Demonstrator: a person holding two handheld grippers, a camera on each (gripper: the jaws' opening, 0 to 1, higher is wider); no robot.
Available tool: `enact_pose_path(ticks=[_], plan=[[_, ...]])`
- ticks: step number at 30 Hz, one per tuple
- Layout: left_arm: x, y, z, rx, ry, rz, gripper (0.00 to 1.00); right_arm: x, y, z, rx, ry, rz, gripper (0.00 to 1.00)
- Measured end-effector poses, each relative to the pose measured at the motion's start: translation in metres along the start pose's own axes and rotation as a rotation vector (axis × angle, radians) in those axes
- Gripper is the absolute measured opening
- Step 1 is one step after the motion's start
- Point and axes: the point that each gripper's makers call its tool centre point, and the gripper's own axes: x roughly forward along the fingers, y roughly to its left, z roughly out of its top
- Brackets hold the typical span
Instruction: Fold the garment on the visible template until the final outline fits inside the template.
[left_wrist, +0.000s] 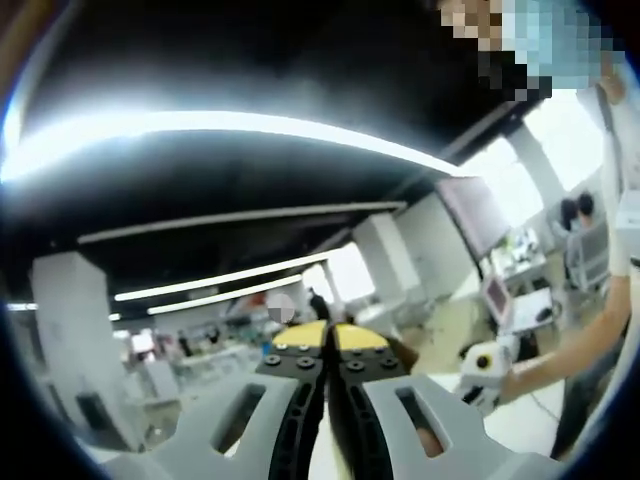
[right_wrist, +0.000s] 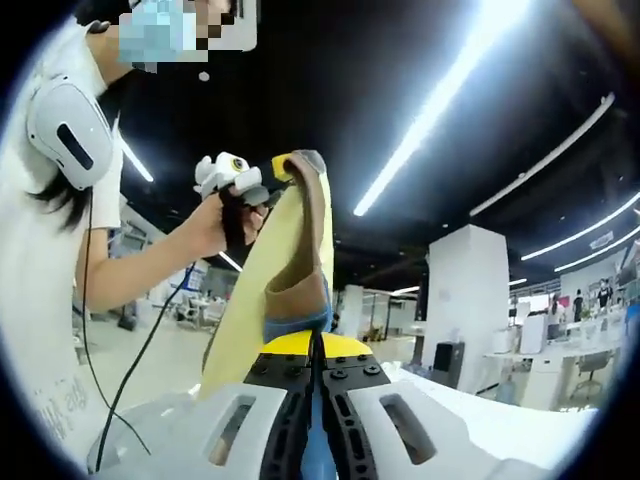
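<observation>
Both my grippers pinch the garment (right_wrist: 285, 270): right gripper (right_wrist: 315, 345) clamps its lower edge between closed jaws, while the left gripper (right_wrist: 262, 180), above, holds the top, stretching the cloth in midair, likely for laying down.

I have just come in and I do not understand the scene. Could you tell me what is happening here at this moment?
A person is holding a garment up in the air with two hand-held tongs. In the right gripper view, the right tongs are shut on the lower edge of the yellowish cloth, and the left tongs, held in the person's hand, pinch its top end. In the left gripper view, the left tongs look shut, and the right tongs show at the right. Folding is not finished.
</observation>
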Motion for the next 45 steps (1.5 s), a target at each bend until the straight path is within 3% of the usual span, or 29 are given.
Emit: enact_pose_path(ticks=[7, 14, 17, 23, 29, 32, 45], plan=[[-0.01, 0.004, -0.017, -0.031, 0.028, 0.018, 0.0, -0.028, -0.013, 0.011, -0.007, 0.022, -0.109, 0.01], [-0.022, 0.002, -0.044, -0.108, 0.069, 0.018, 0.0, -0.058, -0.027, 0.025, -0.062, 0.061, -0.232, 0.01], [-0.026, 0.0, -0.057, -0.112, 0.099, 0.019, 0.0, -0.066, -0.028, 0.032, -0.151, 0.121, -0.275, 0.01], [-0.037, -0.002, -0.077, -0.158, 0.138, 0.009, 0.0, -0.071, -0.023, 0.05, -0.262, 0.176, -0.322, 0.01], [-0.048, -0.01, -0.096, -0.199, 0.193, -0.02, 0.0, -0.078, -0.022, 0.066, -0.297, 0.177, -0.368, 0.01], [-0.052, -0.018, -0.104, -0.206, 0.217, -0.048, 0.0, -0.084, -0.023, 0.068, -0.346, 0.217, -0.387, 0.01], [-0.065, -0.046, -0.122, -0.258, 0.272, -0.128, 0.0, -0.093, -0.003, 0.092, -0.345, 0.202, -0.459, 0.01]])
